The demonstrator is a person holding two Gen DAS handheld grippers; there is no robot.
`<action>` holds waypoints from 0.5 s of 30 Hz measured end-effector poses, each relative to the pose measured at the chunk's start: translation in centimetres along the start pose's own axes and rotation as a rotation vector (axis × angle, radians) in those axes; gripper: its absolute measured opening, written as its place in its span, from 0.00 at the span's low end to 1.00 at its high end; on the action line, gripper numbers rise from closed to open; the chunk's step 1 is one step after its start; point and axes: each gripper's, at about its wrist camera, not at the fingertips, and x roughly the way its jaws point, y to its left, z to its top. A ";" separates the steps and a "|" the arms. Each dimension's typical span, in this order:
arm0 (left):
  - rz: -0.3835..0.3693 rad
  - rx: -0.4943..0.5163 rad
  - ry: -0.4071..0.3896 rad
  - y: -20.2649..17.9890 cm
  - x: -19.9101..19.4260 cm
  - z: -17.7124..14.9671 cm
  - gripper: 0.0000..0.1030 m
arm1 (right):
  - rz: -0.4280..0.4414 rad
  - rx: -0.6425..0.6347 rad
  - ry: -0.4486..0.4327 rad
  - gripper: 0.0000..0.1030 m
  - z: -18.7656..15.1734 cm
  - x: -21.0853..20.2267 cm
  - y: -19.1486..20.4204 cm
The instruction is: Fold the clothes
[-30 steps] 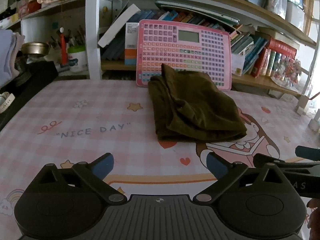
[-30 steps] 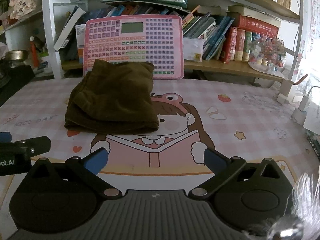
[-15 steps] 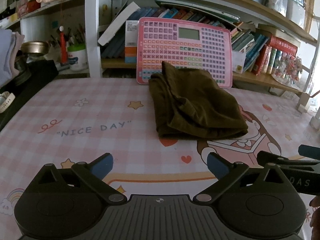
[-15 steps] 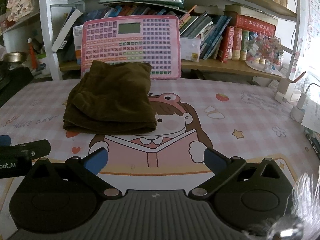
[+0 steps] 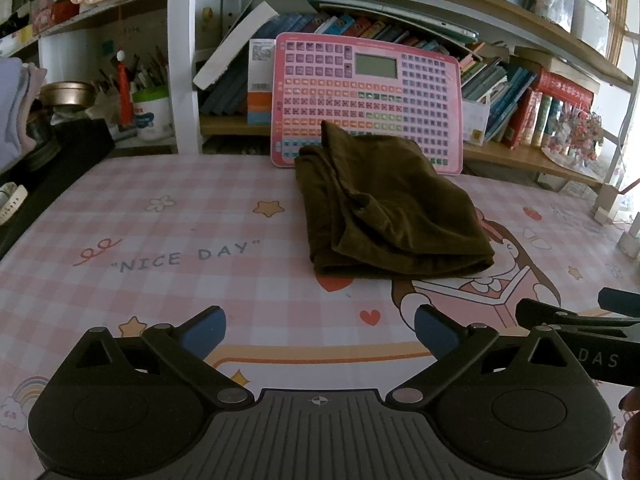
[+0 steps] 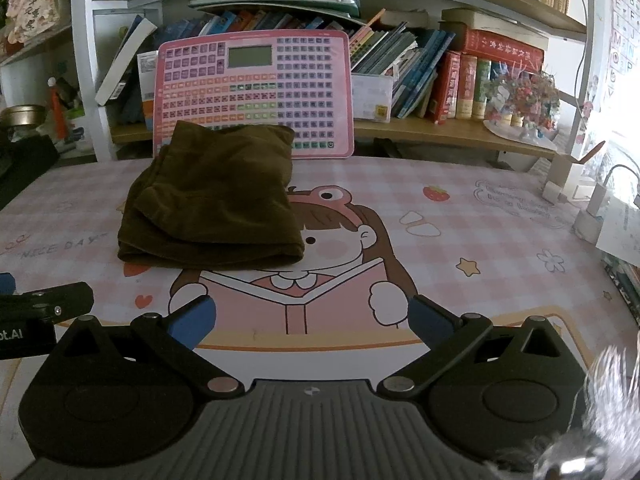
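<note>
Behind, a pink keyboard toy [image 5: 366, 100] leans on the bookshelf [image 6: 440, 130]; the folded brown garment [image 5: 384, 208] lies before it, both grippers, left gripper [image 5: 320, 330] and right gripper [image 6: 312, 316], wide, empty.

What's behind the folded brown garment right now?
A pink keypad learning board stands behind the folded brown garment, leaning against the bookshelf. The garment covers the board's lower left corner, so whether they touch is unclear.

Brown garment [image 5: 388, 208] looks velvety, matt cloth (perhaps corduroy); table mat [image 5: 160, 248] smooth.
</note>
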 end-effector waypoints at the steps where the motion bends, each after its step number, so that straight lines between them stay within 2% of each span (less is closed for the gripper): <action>1: 0.000 0.000 0.000 0.0 0.0 0.0 0.99 | 0.001 0.000 0.000 1.00 0.0 0.0 0.0; 15: -0.010 -0.005 0.018 -0.1 0.2 0.1 0.99 | 0.009 -0.007 0.003 1.00 0.1 0.1 0.2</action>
